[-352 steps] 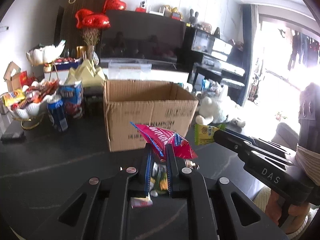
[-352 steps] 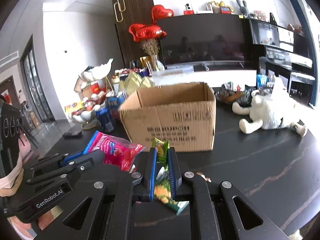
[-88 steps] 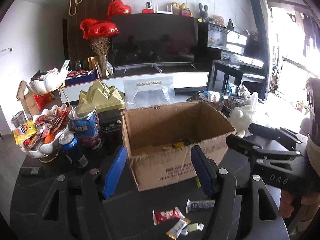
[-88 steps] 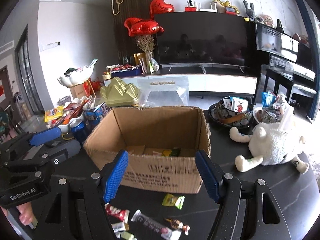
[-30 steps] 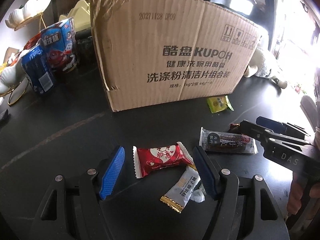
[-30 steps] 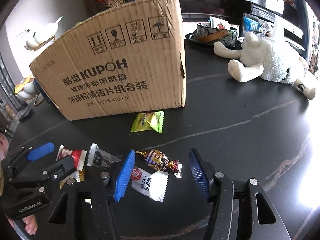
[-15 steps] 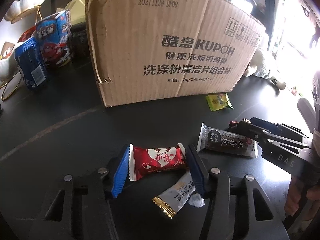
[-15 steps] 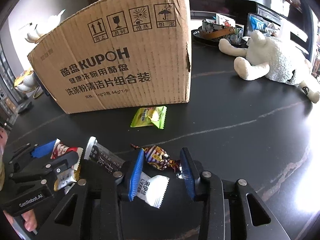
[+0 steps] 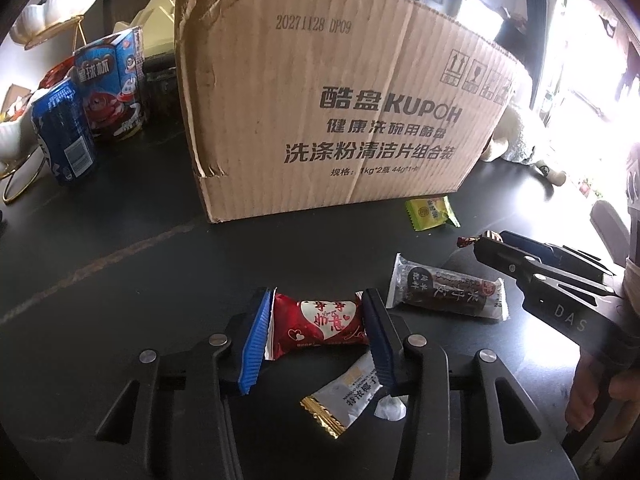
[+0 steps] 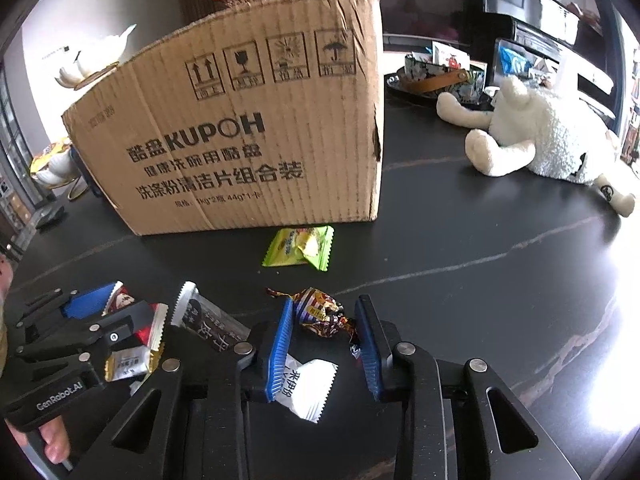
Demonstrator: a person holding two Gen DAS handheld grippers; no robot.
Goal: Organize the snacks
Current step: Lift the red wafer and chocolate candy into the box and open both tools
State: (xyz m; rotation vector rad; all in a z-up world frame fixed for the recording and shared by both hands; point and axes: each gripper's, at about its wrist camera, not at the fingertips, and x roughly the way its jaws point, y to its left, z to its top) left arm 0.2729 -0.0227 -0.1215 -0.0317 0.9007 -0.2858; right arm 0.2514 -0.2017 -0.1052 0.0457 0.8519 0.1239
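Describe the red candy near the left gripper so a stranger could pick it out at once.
Start at the big cardboard box on the black table. In front of it lie several loose snacks. The red candy sits between the closing pads of the left gripper; it alone is red with a white heart.

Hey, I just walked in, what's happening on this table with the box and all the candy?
A person is tidying snacks with two handheld grippers. The left gripper is closing around a red heart-print candy, and the right gripper is closing around a twist-wrapped candy. Both candies lie on the black table, in front of the cardboard box. A green packet, a dark bar and others wait.
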